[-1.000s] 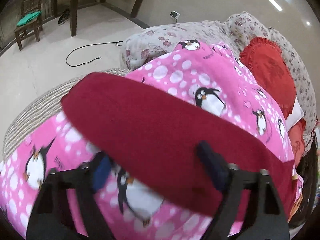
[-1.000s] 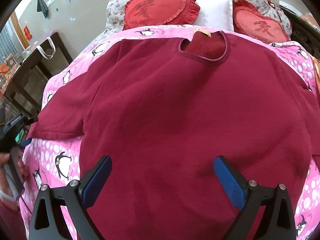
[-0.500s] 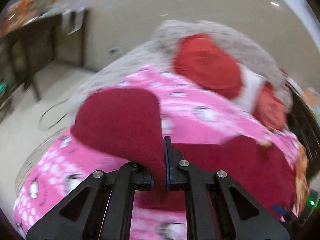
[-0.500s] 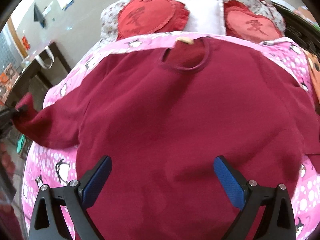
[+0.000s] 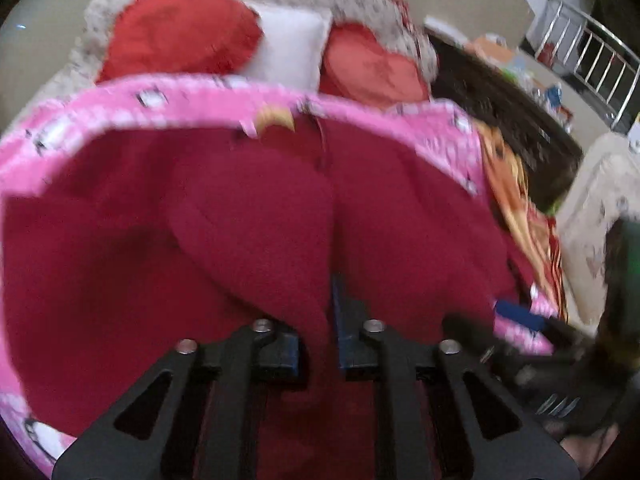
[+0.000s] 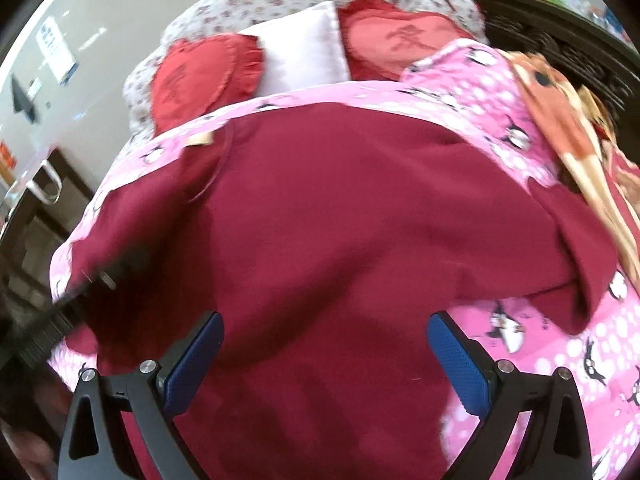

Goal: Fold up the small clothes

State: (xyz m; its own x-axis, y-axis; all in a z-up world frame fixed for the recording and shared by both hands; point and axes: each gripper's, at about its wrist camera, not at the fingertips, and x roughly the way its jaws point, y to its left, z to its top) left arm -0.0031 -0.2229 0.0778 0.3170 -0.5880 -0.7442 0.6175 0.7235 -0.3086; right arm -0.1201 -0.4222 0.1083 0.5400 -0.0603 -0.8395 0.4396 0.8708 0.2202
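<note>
A dark red sweater (image 6: 340, 220) lies flat on the pink penguin quilt (image 6: 540, 340), neck label (image 6: 200, 140) toward the pillows. In the left wrist view its left sleeve (image 5: 260, 232) is folded over the sweater body (image 5: 420, 220) and runs down between the jaws of my left gripper (image 5: 316, 332). Those jaws are opening, with the cloth still between them. My right gripper (image 6: 324, 360) hovers open over the lower body, nothing between its fingers. The right sleeve (image 6: 580, 248) lies spread on the quilt. My left gripper (image 6: 100, 276) shows as a dark blur at the left.
Two red heart cushions (image 6: 204, 76) and a white pillow (image 6: 304, 56) lie at the head of the bed. An orange patterned garment (image 6: 560, 112) sits at the right edge, beside the dark bed frame (image 5: 500, 108). The floor drops off to the left.
My left gripper shut on the left sleeve, carried it across over the sweater body, and its jaws now stand wider. The right gripper drifted toward the sweater's right side, still open.
</note>
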